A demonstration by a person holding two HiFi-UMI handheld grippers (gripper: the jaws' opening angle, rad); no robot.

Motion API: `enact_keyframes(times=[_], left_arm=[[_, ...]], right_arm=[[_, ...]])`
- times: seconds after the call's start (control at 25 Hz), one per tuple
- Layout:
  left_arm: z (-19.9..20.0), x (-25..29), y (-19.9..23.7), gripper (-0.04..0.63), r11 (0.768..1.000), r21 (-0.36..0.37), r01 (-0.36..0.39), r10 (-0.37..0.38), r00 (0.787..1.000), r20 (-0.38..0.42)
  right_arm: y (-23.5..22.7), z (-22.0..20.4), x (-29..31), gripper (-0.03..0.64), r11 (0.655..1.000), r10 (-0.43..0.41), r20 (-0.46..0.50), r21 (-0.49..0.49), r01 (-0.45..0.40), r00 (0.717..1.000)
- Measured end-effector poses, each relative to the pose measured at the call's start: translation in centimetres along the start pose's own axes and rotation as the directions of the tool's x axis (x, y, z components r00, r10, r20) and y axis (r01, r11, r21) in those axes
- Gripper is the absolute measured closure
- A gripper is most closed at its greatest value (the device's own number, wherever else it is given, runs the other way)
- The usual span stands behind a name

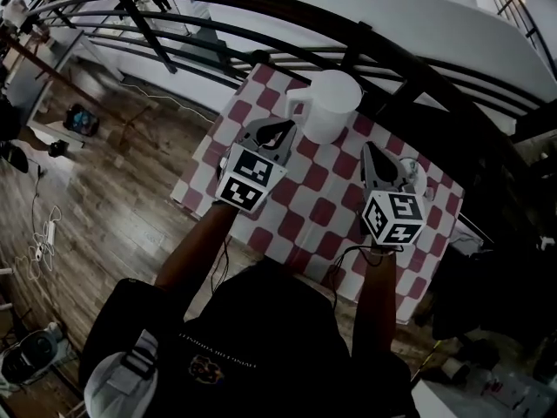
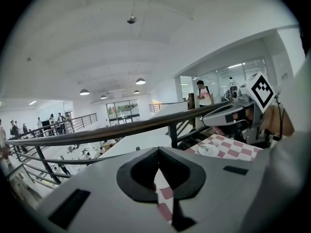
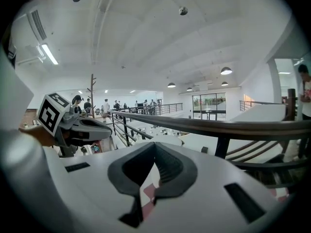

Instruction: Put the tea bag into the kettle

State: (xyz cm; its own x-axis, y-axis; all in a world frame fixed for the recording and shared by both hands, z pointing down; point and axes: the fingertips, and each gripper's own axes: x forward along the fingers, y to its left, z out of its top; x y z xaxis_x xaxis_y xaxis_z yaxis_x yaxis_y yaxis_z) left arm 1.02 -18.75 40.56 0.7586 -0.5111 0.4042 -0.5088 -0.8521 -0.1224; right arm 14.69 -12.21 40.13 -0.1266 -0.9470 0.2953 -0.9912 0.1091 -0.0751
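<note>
A white kettle (image 1: 329,103) with a handle on its left stands at the far middle of the red-and-white checked table (image 1: 296,225). My left gripper (image 1: 280,130) hovers just in front of the kettle's handle side, jaws together and empty. To the right, my right gripper (image 1: 371,150) hovers with its jaws also together and empty. A small white plate (image 1: 416,175) lies just right of it, and in the left gripper view the plate (image 2: 208,150) has something small on it. I cannot clearly make out the tea bag. The kettle's rim (image 3: 165,141) shows beyond the right jaws.
A dark metal railing (image 1: 374,42) runs along the table's far edge, with a drop to a lower hall behind it. Wooden floor (image 1: 113,198) with cables lies to the left. Dark bags sit at the right (image 1: 487,286). People stand in the distance.
</note>
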Motion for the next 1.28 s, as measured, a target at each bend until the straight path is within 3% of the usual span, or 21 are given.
enact_keyframes(times=[0.4, 0.76, 1.08, 1.28], left_arm=[[-0.6, 3.5, 3.0, 0.598, 1.000, -0.017, 0.001, -0.001, 1.000, -0.005], [-1.9, 7.9, 6.1, 0.598, 0.998, -0.036, -0.048, 0.046, 0.997, -0.055], [-3.8, 10.7, 6.7, 0.598, 0.994, -0.074, -0.081, 0.072, 0.990, -0.124], [-3.6, 11.2, 6.8, 0.598, 0.991, -0.091, -0.100, 0.089, 0.989, -0.119]], right_arm=[[-2.1, 0.0, 3.6, 0.604, 0.999, -0.047, -0.035, 0.009, 0.047, 0.998], [-3.6, -0.9, 5.9, 0.604, 0.997, -0.066, -0.062, 0.040, 0.068, 0.996], [-4.8, -0.9, 7.7, 0.604, 0.996, -0.045, -0.063, 0.069, 0.049, 0.997], [-5.4, -1.0, 8.8, 0.604, 0.994, -0.025, -0.065, 0.104, 0.032, 0.998]])
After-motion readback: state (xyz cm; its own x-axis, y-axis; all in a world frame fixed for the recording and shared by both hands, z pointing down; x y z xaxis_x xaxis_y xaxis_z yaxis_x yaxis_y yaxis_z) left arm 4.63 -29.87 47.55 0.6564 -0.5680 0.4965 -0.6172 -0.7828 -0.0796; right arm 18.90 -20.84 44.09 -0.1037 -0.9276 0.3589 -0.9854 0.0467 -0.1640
